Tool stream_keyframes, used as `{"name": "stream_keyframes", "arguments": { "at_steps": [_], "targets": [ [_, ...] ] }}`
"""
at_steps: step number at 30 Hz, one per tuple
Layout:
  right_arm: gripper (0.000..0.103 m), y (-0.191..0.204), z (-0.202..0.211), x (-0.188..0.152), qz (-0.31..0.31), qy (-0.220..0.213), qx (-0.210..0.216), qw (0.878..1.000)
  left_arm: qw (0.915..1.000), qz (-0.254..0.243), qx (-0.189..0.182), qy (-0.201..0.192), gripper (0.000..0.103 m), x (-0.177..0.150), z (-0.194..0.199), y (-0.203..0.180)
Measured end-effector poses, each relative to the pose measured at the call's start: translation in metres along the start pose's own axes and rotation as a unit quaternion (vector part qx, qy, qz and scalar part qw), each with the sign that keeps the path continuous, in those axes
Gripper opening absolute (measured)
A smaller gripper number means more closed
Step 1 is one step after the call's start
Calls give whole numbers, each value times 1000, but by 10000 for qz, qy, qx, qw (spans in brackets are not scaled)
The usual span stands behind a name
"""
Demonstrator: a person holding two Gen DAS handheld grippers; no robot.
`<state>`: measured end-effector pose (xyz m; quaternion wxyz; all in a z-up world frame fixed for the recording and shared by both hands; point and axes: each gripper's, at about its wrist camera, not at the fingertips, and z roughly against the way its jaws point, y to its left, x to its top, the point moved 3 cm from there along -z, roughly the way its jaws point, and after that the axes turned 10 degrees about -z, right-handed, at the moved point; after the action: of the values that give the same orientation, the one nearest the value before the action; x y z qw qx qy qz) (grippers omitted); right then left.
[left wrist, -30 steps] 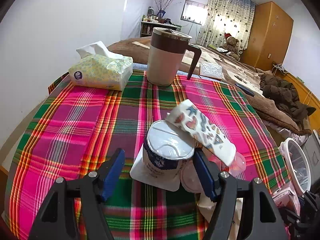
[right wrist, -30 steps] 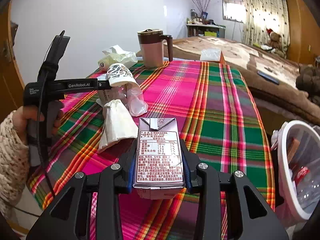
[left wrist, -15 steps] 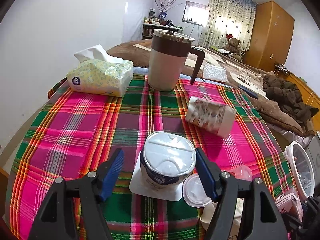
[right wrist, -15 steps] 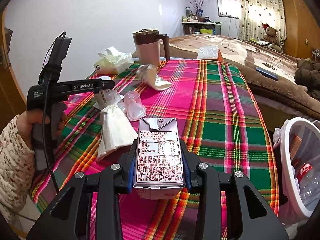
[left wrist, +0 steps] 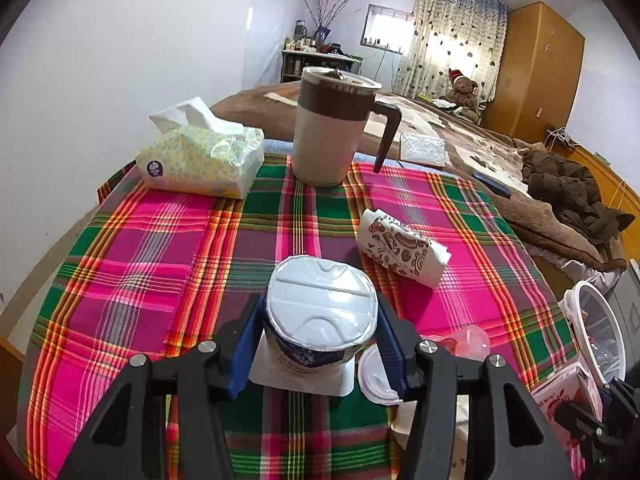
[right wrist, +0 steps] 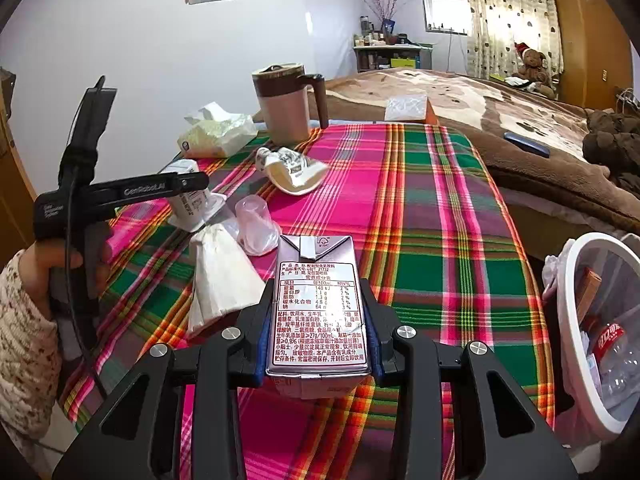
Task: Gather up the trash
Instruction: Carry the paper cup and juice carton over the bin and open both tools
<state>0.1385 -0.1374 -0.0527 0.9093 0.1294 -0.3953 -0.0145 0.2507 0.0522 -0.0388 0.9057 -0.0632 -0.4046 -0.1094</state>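
Plaid cloth (left wrist: 168,240), pink and green, is covering the whole table. At the far edge a lidded mug (left wrist: 332,128) and a tissue pack (left wrist: 196,164) are standing; these are not trash, I judge. Off the near right edge a white bin (right wrist: 592,320) is waiting with a bottle already inside.

I am holding the milk carton (right wrist: 318,304) upright in my right gripper (right wrist: 318,332), jaws pinching its two sides, near the table's near edge. My left gripper (left wrist: 316,344) is closing on the yogurt cup (left wrist: 320,320); the blue pads look to be touching its sides, and the cup is sitting on a white card (left wrist: 300,376).

Loose items lying about: a printed wrapper (left wrist: 400,248) to the far right of the cup, a folded paper bag (right wrist: 220,276), a clear plastic cup (right wrist: 256,220), a round lid (left wrist: 376,376).

For the grip in hand I am aiming to squeeze gently below the rim, since thin walls may buckle, then lifting straight so the card stays down.
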Motion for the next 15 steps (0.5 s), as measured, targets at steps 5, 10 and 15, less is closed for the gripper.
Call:
{"name": "stream_keyframes", "arguments": {
  "at_steps": [5, 10, 15],
  "targets": [
    [38, -2, 4, 4, -39, -70, -36, 10000, 10000, -4, -10, -58, 56, 0, 11, -5],
    [38, -5, 9, 10, -96, -168, -77, 9998, 9999, 4, -45, -153, 56, 1, 27, -11],
    [38, -13, 17, 15, -172, -294, -116, 9994, 9994, -41, -90, -326, 56, 5, 46, -22]
  ]
}}
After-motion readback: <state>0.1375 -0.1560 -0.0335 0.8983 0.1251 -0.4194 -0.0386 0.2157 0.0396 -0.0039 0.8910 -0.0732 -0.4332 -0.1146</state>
